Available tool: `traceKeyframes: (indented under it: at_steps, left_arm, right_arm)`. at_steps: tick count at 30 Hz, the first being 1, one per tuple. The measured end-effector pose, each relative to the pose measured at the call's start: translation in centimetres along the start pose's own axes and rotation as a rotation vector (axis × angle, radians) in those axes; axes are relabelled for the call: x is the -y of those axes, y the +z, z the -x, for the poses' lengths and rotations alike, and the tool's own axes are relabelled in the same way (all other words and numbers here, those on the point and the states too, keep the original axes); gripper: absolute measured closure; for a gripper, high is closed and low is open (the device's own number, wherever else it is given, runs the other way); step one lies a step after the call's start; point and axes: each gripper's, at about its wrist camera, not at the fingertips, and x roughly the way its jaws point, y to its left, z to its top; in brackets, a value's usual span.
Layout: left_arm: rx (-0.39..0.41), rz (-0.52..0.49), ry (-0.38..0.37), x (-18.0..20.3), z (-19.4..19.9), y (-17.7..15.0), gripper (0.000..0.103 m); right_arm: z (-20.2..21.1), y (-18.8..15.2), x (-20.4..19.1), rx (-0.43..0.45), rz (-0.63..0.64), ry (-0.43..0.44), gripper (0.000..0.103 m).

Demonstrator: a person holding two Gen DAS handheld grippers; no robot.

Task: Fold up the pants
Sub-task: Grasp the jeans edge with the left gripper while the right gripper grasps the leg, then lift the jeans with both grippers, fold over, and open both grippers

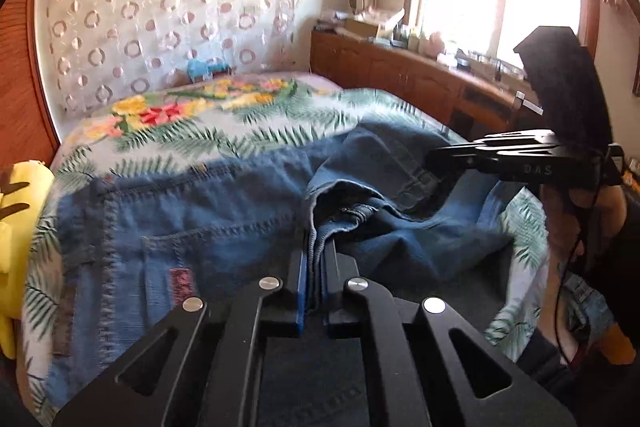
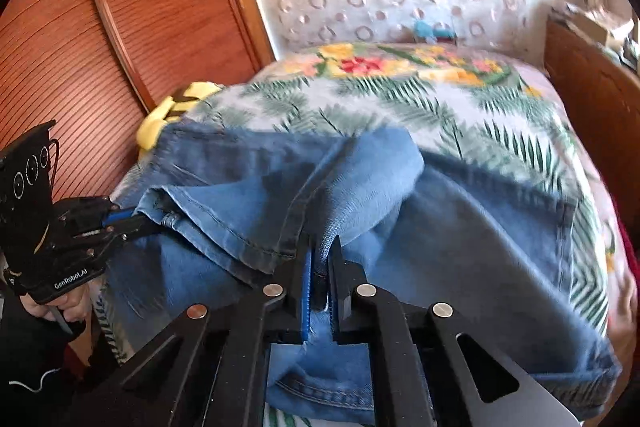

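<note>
lying rumpled across the near edge of the bed (image 1: 192,131): jeans (image 1: 208,223), heavy, limp denim. left gripper (image 1: 316,259) and right gripper (image 2: 320,267) both pinching hems; thick seams gripping best, likely.

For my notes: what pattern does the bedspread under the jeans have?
Green palm leaves with bright flowers on white bedspread; right wrist view.
</note>
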Motion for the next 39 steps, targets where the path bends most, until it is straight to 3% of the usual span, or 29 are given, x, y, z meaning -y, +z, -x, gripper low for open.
traceKeyframes:
  at_steps: [8, 13, 17, 22, 28, 39]
  left_arm:
    - [0.151, 0.073, 0.072, -2.5, 7.9, 0.6, 0.097]
    - [0.156, 0.111, 0.127, -5.0, 9.9, -0.6, 0.097]
    - [0.139, 0.140, 0.166, -6.7, 10.5, -2.2, 0.097]
    - [0.119, 0.183, 0.194, -8.7, 10.3, -3.7, 0.097]
    - [0.070, 0.221, 0.227, -10.9, 8.9, -5.3, 0.097]
    - [0.002, 0.260, 0.280, -12.4, 7.7, -7.2, 0.093]
  right_arm:
    - [3.7, 4.7, -5.1, 0.139, 0.117, 0.078, 0.098]
    - [3.5, 6.7, -9.0, 0.172, 0.173, 0.126, 0.098]
    - [1.8, 7.2, -11.9, 0.152, 0.201, 0.156, 0.098]
    - [-2.1, 9.3, -12.5, 0.115, 0.223, 0.166, 0.098]
    - [-7.4, 12.7, -14.2, 0.050, 0.256, 0.141, 0.098]
    - [-12.4, 14.4, -17.3, -0.067, 0.265, 0.077, 0.098]
